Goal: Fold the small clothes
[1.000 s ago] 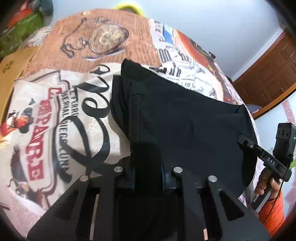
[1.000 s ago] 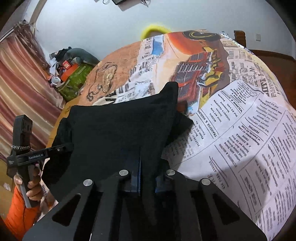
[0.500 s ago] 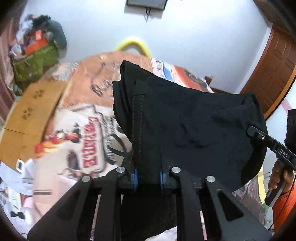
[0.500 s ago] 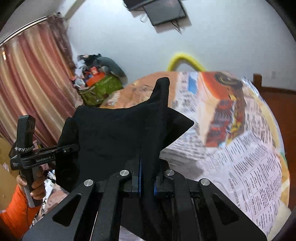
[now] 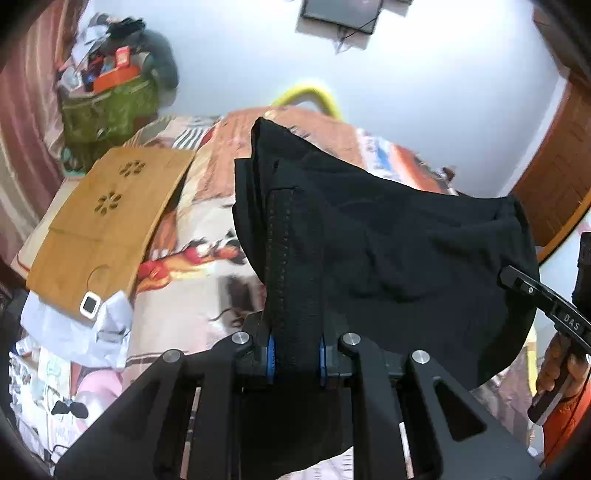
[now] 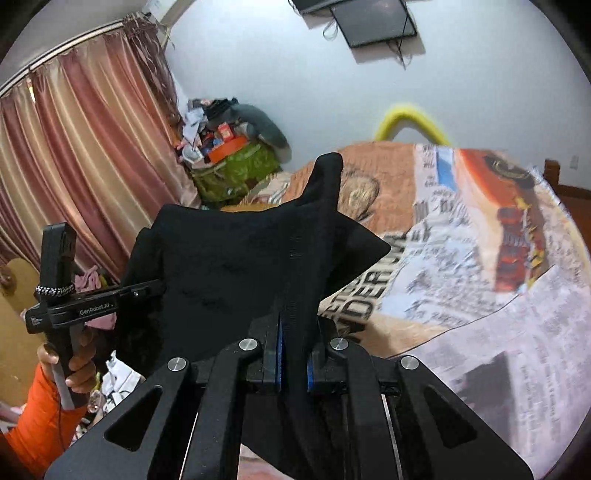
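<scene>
**Black garment held aloft, both corners pinched**

Black garment (image 5: 388, 251) hangs in the air above the bed (image 6: 480, 295), stretched between both tools. Left tool (image 5: 295, 354) clenched on a stitched edge; right tool (image 6: 293, 363) clenched on the opposite corner. Judgement: keep the top edge taut and level, lower evenly so the cloth lands flat on the printed bedspread.

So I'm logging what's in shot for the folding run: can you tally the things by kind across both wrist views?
Black garment: 1, held up between both grippers
Grippers: 2, left gripper and right gripper, each clamped on the cloth
Printed bedspread: 1
Wooden board: 1
Green bag of clutter: 1
Wall screen: 1
Total: 7
</scene>
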Motion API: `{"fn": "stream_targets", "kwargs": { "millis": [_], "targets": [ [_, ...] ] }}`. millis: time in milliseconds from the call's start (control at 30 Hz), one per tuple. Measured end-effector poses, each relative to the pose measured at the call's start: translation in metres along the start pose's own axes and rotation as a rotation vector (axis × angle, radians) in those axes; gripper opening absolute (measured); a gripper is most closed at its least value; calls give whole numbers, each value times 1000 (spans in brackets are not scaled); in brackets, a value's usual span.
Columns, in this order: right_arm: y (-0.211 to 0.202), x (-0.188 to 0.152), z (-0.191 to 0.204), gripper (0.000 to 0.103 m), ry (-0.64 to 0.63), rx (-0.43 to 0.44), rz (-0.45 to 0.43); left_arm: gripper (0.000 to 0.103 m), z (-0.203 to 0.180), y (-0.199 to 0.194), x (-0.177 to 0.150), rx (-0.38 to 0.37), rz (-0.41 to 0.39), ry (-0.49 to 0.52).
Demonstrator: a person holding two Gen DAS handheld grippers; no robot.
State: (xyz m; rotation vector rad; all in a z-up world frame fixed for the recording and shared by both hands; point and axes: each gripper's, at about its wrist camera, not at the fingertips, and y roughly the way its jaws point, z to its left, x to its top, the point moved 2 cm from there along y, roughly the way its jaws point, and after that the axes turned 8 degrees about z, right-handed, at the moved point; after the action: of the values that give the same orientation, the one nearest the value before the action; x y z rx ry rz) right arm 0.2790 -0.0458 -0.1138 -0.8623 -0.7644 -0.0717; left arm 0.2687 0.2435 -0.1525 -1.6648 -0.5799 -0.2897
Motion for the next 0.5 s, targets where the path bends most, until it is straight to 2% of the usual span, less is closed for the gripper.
{"fn": "stream_targets", "kwargs": {
  "millis": [100,267,500],
  "targets": [
    [27,-4,0,7,15,4,54,16,19,23,-6,9,50,-32],
    [70,-10,-11,7,40,-44,117,17,43,70,-9,-33,114,-71],
    [113,-7,-36,8,38,-101,208,21,53,132,-11,20,192,-70]
  ]
}}
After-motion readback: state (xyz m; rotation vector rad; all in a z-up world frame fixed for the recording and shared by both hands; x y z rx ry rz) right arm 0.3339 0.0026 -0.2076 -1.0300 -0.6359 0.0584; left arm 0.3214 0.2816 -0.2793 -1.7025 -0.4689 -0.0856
